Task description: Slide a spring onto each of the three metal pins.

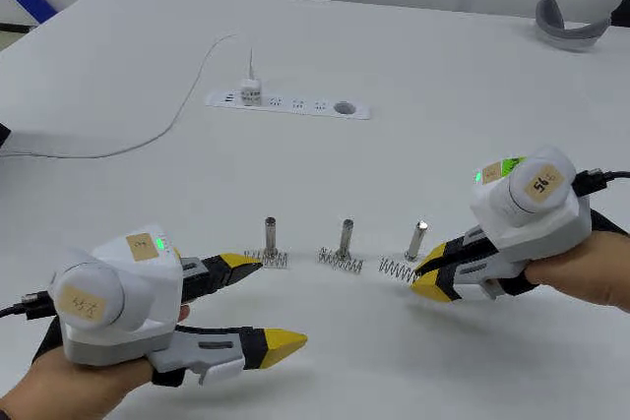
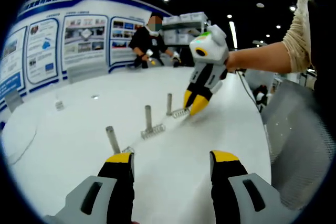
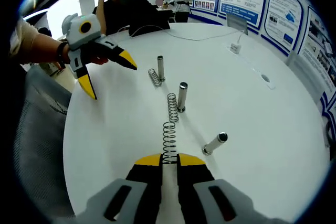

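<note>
Three metal pins stand in a row on the white table: left pin (image 1: 270, 233), middle pin (image 1: 346, 238), right pin (image 1: 417, 240). A spring lies at the foot of each: left spring (image 1: 273, 259), middle spring (image 1: 340, 261), right spring (image 1: 397, 269). My right gripper (image 1: 428, 279) is shut on the near end of the right spring (image 3: 168, 139), beside the right pin (image 3: 217, 143). My left gripper (image 1: 276, 302) is open and holds nothing, its upper tip close to the left spring. In the left gripper view its fingertips (image 2: 121, 158) frame the pins, with the nearest pin (image 2: 112, 139) just ahead.
A white power strip (image 1: 287, 103) with a plugged-in adapter and a cable lies at mid-table. A grey curved object (image 1: 568, 27) rests at the far right. People stand beyond the table (image 2: 148, 38). Open tabletop lies in front of the pins.
</note>
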